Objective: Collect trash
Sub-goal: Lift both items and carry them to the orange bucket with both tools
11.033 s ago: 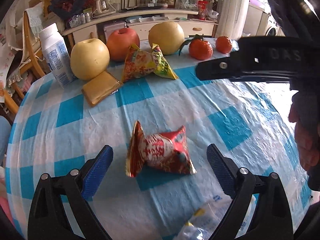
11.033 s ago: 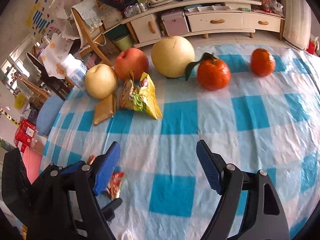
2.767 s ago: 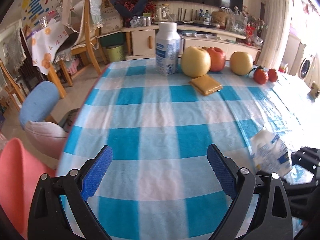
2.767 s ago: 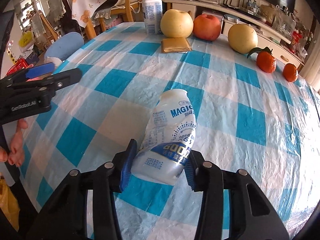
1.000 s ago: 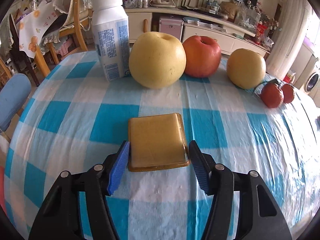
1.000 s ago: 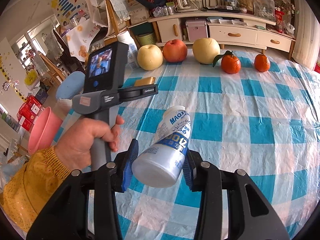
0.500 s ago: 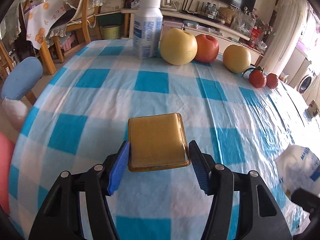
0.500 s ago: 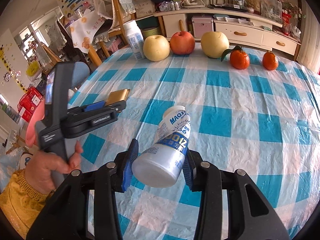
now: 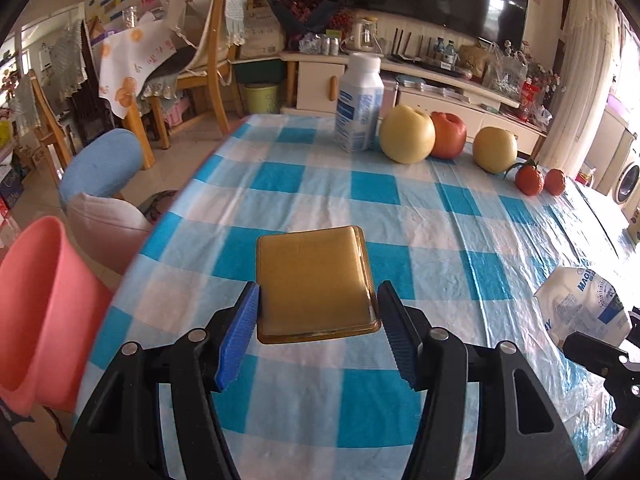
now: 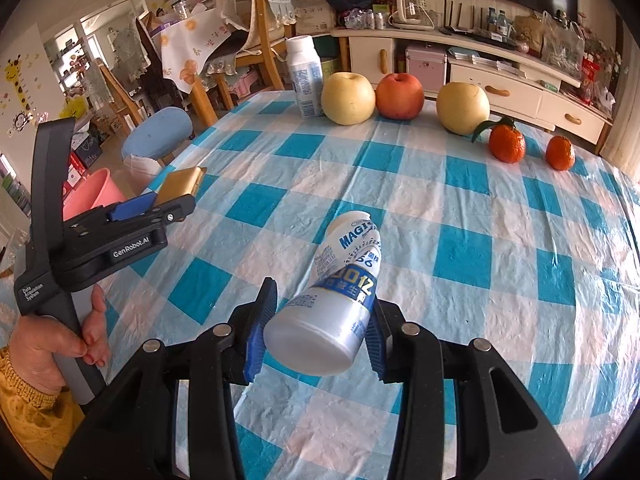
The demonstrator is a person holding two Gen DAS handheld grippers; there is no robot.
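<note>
The flat golden tray (image 9: 314, 282) sits clamped between the blue pads of the left gripper (image 9: 316, 334), held clear above the blue-checked tablecloth (image 9: 420, 216) with the pink bin (image 9: 44, 308) at its 9 o'clock, off the table edge. The white drink bottle (image 10: 340, 298) is pinched base-first in the right gripper (image 10: 316, 334), mouth tilted toward 12 o'clock. Toward 12 o'clock along the far edge stand an upright white bottle (image 10: 306, 76), two yellow pears (image 10: 348, 98), a red apple (image 10: 400, 96) and two tangerines (image 10: 508, 144).
</note>
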